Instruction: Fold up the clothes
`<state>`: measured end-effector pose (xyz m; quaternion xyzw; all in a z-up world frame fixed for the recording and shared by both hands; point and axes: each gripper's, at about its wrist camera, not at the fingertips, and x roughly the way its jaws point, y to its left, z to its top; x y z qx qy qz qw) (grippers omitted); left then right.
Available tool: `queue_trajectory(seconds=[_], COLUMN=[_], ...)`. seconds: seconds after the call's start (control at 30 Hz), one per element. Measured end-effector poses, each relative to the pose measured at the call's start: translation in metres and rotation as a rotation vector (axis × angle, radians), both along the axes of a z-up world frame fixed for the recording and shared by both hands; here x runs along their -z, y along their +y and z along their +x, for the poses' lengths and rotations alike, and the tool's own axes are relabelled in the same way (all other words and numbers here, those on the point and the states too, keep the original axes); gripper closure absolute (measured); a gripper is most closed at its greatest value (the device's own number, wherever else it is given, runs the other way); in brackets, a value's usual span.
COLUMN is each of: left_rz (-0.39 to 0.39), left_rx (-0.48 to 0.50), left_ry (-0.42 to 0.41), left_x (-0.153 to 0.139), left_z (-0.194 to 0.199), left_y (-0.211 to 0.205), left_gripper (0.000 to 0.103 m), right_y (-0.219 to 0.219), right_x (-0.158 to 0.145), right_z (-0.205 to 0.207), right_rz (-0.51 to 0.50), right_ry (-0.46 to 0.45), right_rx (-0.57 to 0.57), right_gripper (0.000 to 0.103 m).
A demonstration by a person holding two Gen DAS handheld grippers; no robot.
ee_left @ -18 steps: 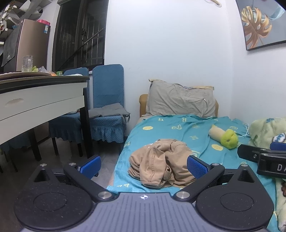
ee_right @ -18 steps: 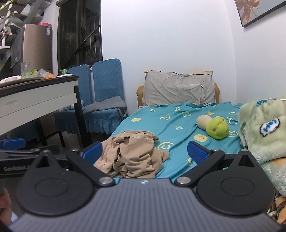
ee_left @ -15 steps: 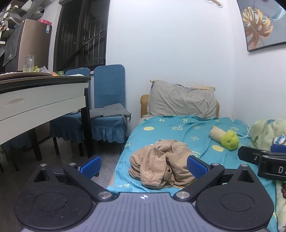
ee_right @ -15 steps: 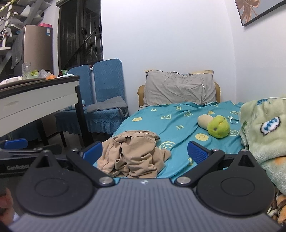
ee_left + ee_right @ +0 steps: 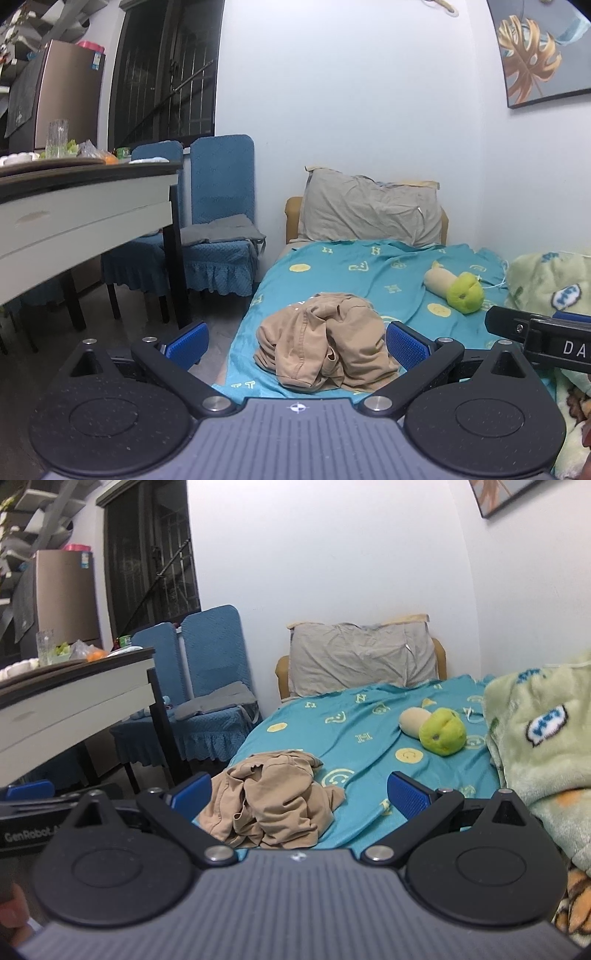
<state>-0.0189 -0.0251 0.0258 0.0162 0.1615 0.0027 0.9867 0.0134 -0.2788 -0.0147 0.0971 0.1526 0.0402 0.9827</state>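
A crumpled tan garment (image 5: 325, 343) lies near the foot of the bed on the teal sheet (image 5: 369, 269); it also shows in the right wrist view (image 5: 273, 805). My left gripper (image 5: 295, 341) is open and empty, held a short way in front of the garment. My right gripper (image 5: 301, 794) is open and empty, also short of the garment, aimed a little to its right. The right gripper's body shows at the right edge of the left wrist view (image 5: 539, 336).
A green plush toy (image 5: 441, 731) and a grey pillow (image 5: 362, 659) lie further up the bed. A green fleece blanket (image 5: 543, 738) is heaped on the right. A table (image 5: 74, 210) and blue chairs (image 5: 221, 229) stand to the left of the bed.
Both grippers have moved a little closer to the bed; the right view has tilted down slightly. The garment has not moved.
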Motion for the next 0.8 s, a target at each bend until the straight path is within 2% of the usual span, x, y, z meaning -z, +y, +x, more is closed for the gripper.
queue_trajectory(seconds=[0.2,0.37,0.43,0.57,0.7,0.8], left_rz=[0.021,0.007,-0.004,-0.02,-0.034,-0.014], left_rx=[-0.007,-0.01,0.005,0.025,0.051,0.073], left_ry=[0.005,0.005,-0.021,-0.063,-0.04,-0.027], left_x=[-0.012,-0.03,-0.031,-0.02,0.0,0.016], left_z=[-0.001,0.001,0.0,0.003,0.012,0.015], left_y=[-0.011,-0.012,-0.008,0.007,0.02,0.025], left_gripper=[0.0,0.0,0.0,0.0,0.0,0.0], right_y=[-0.007,-0.009,-0.01,-0.008,-0.009,-0.008], right_x=[-0.002,0.002,0.006,0.012,0.01,0.013], right_z=[0.002,0.002,0.004,0.009,0.012,0.012], right_rz=[0.051,0.052,0.052,-0.008,-0.009,-0.014], right_ry=[0.029,0.024,0.03,0.025,-0.006,-0.018], right_rx=[-0.001,0.022,0.027,0.055,0.077,0.09], right_gripper=[0.0,0.0,0.0,0.0,0.0,0.0])
